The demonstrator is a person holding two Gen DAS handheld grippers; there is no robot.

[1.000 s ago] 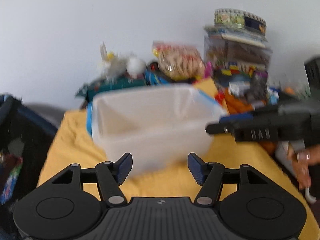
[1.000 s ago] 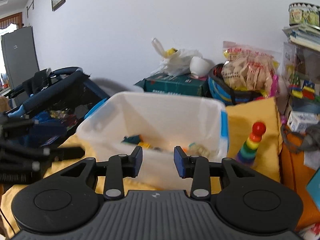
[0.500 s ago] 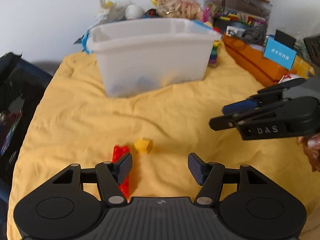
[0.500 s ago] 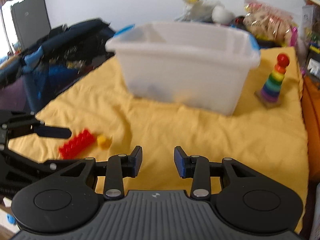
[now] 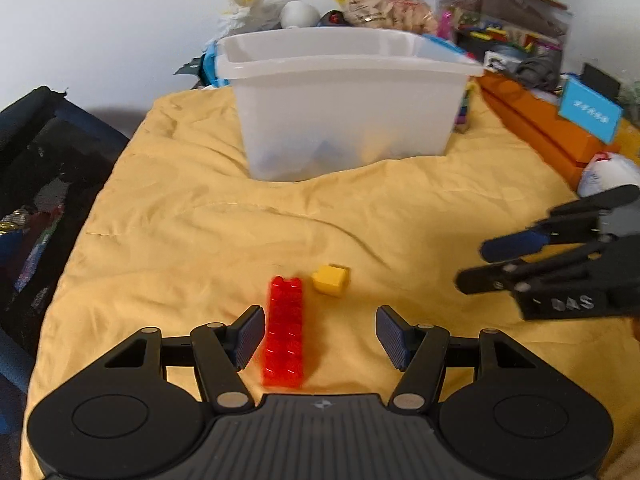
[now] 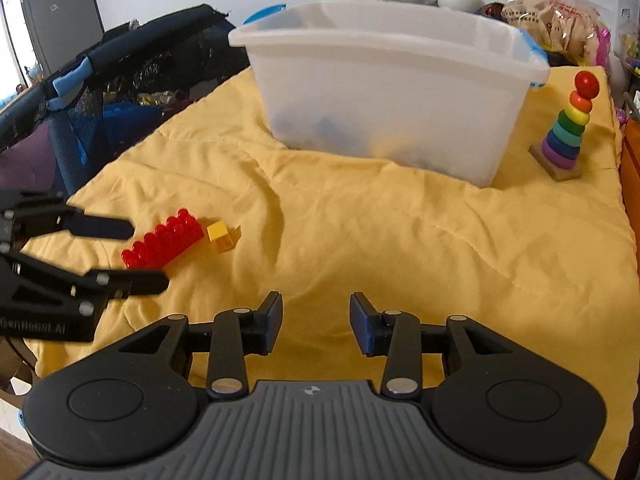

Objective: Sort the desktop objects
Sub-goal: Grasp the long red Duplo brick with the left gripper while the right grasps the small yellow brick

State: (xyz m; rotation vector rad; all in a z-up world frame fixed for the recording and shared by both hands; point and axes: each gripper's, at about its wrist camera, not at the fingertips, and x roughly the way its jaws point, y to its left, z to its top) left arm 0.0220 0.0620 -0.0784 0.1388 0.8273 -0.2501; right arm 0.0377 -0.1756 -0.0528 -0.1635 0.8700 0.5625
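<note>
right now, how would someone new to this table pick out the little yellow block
Start at the big translucent white plastic bin standing on the yellow quilted cloth, then come toward the near left part of the cloth. There a long red studded brick lies, and the small yellow cube block sits just off its end. It is the only yellow piece, and far shorter than the brick.

Left gripper (image 5: 320, 336): matte black body, ribbed grey centre plate, round disc either side of claw, silver pivot screws behind fingers, blue ridged pads (image 5: 250, 334). Right gripper (image 6: 315, 322): same black build, same silver screws, dark blue pads (image 6: 273, 322). White lettering on outer flank of each.
</note>
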